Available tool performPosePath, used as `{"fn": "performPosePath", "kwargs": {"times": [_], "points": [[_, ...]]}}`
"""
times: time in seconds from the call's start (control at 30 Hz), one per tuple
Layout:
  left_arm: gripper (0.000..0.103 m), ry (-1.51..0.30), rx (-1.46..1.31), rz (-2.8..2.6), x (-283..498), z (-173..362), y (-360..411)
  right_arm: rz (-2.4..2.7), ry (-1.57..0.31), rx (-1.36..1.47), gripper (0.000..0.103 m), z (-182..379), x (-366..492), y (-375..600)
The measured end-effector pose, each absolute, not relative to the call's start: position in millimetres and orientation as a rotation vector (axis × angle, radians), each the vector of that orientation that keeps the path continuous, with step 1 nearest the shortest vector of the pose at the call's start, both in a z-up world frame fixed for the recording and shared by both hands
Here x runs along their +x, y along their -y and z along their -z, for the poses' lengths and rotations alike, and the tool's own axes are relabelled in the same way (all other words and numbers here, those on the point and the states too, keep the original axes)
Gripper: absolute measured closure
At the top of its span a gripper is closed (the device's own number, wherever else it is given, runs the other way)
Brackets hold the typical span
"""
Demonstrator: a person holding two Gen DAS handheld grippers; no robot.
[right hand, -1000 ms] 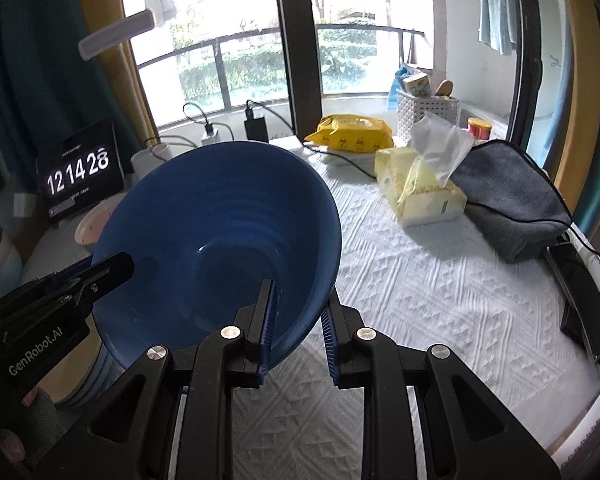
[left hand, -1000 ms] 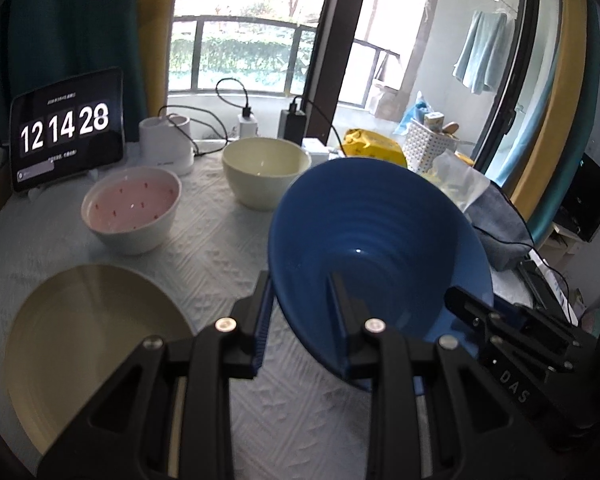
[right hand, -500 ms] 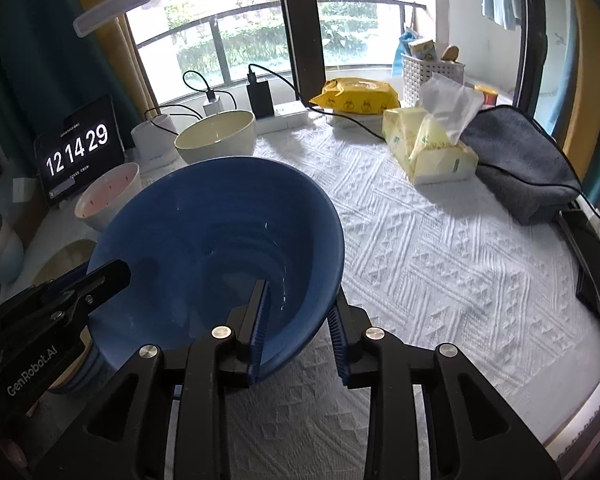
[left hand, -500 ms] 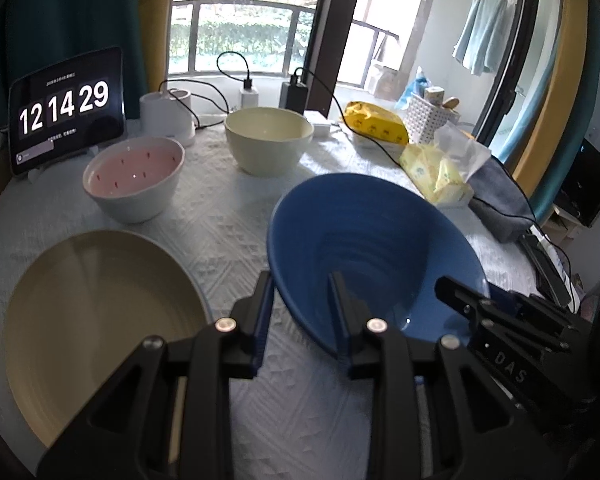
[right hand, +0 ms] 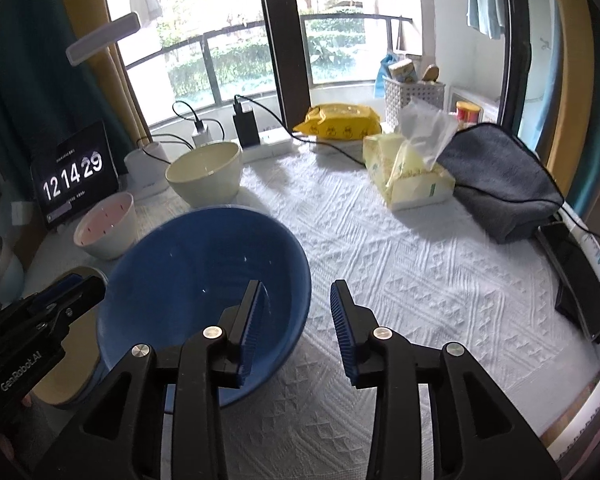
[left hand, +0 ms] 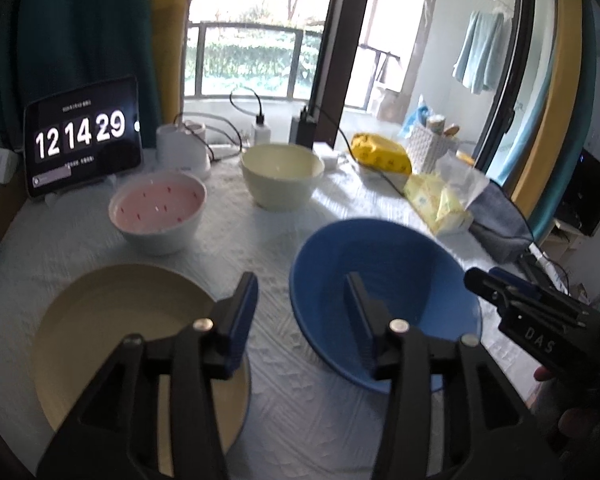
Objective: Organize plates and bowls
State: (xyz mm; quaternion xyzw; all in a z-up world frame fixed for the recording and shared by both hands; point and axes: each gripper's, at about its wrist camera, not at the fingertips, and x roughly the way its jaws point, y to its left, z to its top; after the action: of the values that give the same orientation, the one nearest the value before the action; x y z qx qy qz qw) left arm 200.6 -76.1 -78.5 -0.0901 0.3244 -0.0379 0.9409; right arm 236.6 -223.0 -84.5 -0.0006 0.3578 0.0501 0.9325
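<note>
A big blue bowl (left hand: 396,280) (right hand: 188,272) rests upright on the white tablecloth. My left gripper (left hand: 304,312) is open, its jaws standing either side of the bowl's left rim. My right gripper (right hand: 296,320) is open, its jaws either side of the bowl's right rim. A yellow plate (left hand: 112,320) lies at the left, under the left gripper. A pink-lined bowl (left hand: 156,210) (right hand: 106,228) and a cream bowl (left hand: 282,174) (right hand: 206,174) stand further back.
A clock tablet (left hand: 80,140), white charger and cables stand at the back. A yellow packet (right hand: 340,120), a tissue pack (right hand: 412,172), a grey pouch (right hand: 500,184) and a phone (right hand: 576,280) lie at the right near the table edge.
The blue bowl was lowered from a tilted hold onto the cloth. Both grippers have opened and let go of its rim.
</note>
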Motion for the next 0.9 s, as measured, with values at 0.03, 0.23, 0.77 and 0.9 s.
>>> {"fn": "performPosePath", "kwargs": {"times": [0.03,0.23,0.77,0.9], "points": [[0.056,-0.652,-0.181,0.076,200.0,74.9,74.4,-0.107,-0.726,-0.005,0.066,81.5,236.3,220.7],[0.056,-0.624,-0.176,0.057,199.5,62.3,62.3,-0.138,-0.698,-0.024,0.066,67.7,236.9,205.8],[0.055,-0.612,-0.174,0.009,205.2,50.9,19.5,-0.195,-0.679,-0.064,0.066,58.1,253.7,162.8],[0.055,-0.609,-0.175,0.003,207.3,48.9,8.6,-0.208,-0.679,-0.074,0.066,57.3,259.2,151.7]]}}
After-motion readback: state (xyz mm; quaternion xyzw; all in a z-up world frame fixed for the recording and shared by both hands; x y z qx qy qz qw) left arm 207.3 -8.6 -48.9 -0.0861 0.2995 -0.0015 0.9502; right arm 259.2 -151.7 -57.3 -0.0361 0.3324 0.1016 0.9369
